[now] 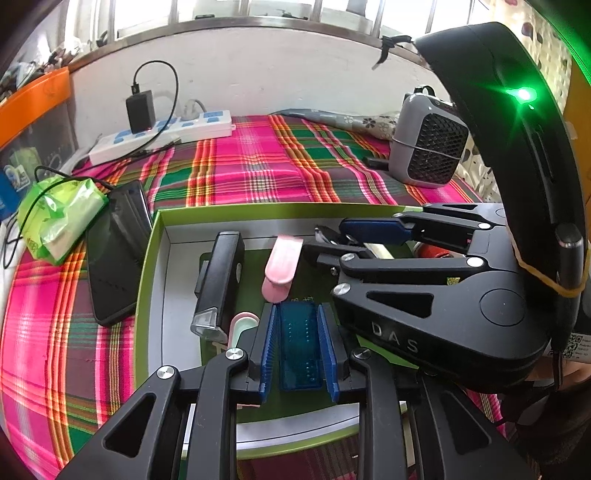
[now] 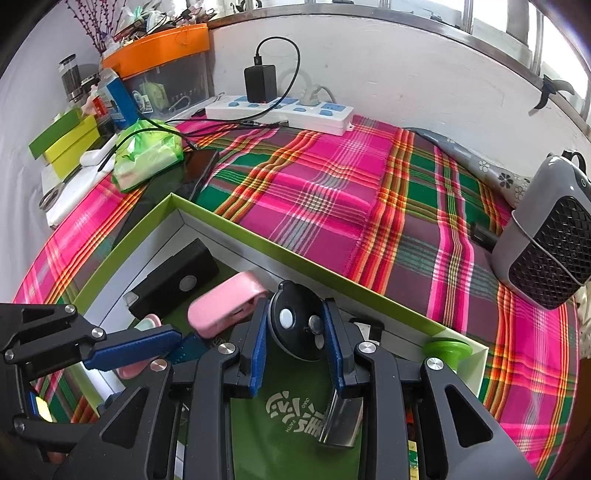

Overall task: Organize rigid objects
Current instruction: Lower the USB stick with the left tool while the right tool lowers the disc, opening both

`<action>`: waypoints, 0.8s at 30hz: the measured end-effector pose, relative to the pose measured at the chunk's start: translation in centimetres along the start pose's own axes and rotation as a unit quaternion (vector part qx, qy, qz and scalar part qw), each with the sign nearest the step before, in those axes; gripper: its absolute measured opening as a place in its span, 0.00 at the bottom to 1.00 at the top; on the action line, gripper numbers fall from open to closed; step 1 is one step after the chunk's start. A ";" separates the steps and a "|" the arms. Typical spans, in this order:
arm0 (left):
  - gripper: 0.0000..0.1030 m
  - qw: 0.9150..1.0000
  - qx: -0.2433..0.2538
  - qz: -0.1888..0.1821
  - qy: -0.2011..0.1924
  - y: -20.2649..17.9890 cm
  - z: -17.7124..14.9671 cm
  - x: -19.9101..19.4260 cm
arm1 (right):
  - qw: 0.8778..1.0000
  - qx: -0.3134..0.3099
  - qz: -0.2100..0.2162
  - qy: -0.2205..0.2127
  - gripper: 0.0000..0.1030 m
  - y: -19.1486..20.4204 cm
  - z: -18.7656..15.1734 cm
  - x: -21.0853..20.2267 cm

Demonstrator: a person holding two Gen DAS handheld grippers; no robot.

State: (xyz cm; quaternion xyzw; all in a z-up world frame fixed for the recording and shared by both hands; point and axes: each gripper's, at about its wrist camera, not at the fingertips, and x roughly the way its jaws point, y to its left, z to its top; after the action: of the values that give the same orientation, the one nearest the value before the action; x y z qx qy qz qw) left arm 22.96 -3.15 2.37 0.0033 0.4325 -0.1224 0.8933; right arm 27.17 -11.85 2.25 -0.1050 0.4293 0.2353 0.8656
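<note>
Both views sit close above the box (image 1: 147, 258), each looking forward along its own fingers toward the wall. The left wrist view faces it squarely; the right wrist view looks across it from the right. Both share the box (image 2: 258, 236), pink case (image 1: 282, 266) (image 2: 225, 306) and power strip (image 1: 162, 136) (image 2: 280, 110).

Pink-green plaid cloth (image 1: 258, 166), lime-rimmed white box (image 1: 147, 266), pink case (image 1: 282, 264), teal block (image 1: 299, 347).

bright daylight from windows (image 1: 236, 11) | green LED flare | fisheye-bent edges | sharp
</note>
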 end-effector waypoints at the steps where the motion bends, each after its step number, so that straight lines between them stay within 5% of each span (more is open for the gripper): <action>1: 0.22 1.000 -0.001 0.001 0.000 0.0 0.0 0.0 | 1.000 0.000 0.000 0.000 0.30 0.0 0.0 0.0; 4: 0.22 1.000 -0.003 -0.001 0.000 0.1 0.0 -0.1 | 1.000 0.000 0.000 -0.003 0.40 0.1 0.0 -0.2; 24: 0.26 1.000 0.007 0.010 -0.021 -0.5 -0.9 -2.8 | 1.000 0.015 -0.009 -0.025 0.40 0.2 -0.4 -2.4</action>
State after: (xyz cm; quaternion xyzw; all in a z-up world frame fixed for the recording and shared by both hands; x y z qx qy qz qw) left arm 20.44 -2.98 3.99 0.0108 0.4130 -0.1166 0.9032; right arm 25.56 -12.57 3.91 -0.0897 0.4099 0.2237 0.8797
